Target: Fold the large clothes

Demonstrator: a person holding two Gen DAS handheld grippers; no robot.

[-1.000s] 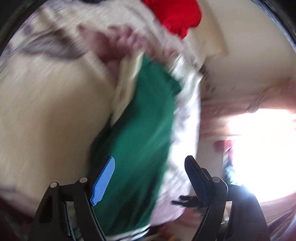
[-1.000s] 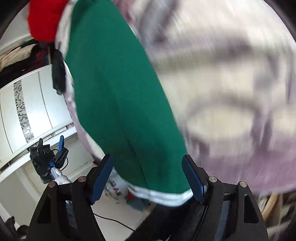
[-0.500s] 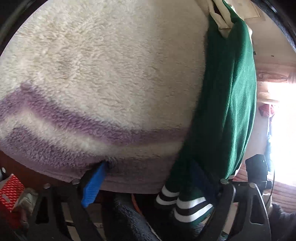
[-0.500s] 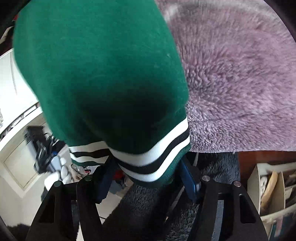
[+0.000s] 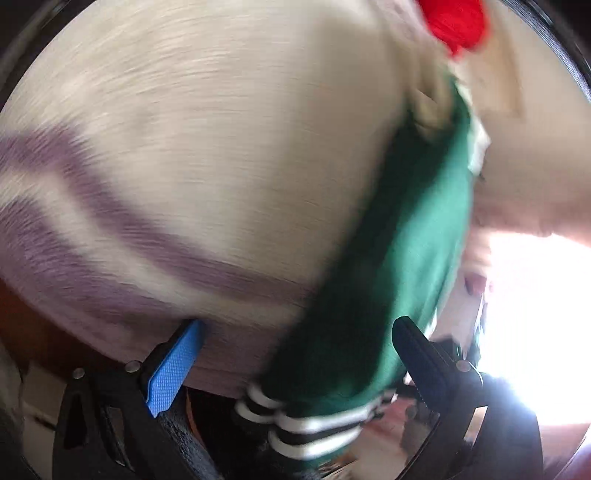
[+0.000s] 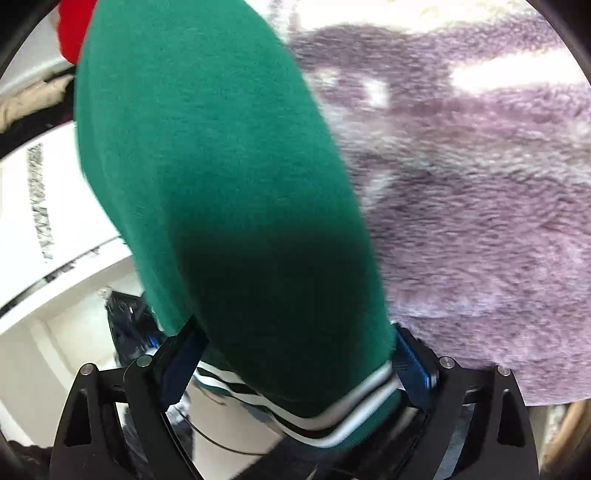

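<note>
A green knit garment (image 6: 229,177) with a black-and-white striped hem (image 6: 332,424) lies over the edge of a fluffy cream and purple blanket (image 6: 498,221). My right gripper (image 6: 295,369) has its jaws wide apart, with the striped hem lying between them. In the left wrist view the same green garment (image 5: 406,258) hangs beside the blanket (image 5: 184,147), its striped hem (image 5: 303,424) low between the fingers. My left gripper (image 5: 295,362) is open, its blue pad (image 5: 173,369) against the blanket's edge. The left wrist view is blurred.
A red garment (image 5: 458,18) lies at the top, also in the right wrist view (image 6: 70,33). White cupboard doors (image 6: 44,221) stand at the left in the right wrist view. A bright window (image 5: 535,314) glares at the right.
Both cameras shifted. The left view tilted so the red garment came back into sight at the top. The striped hem stays low between both grippers' jaws.
</note>
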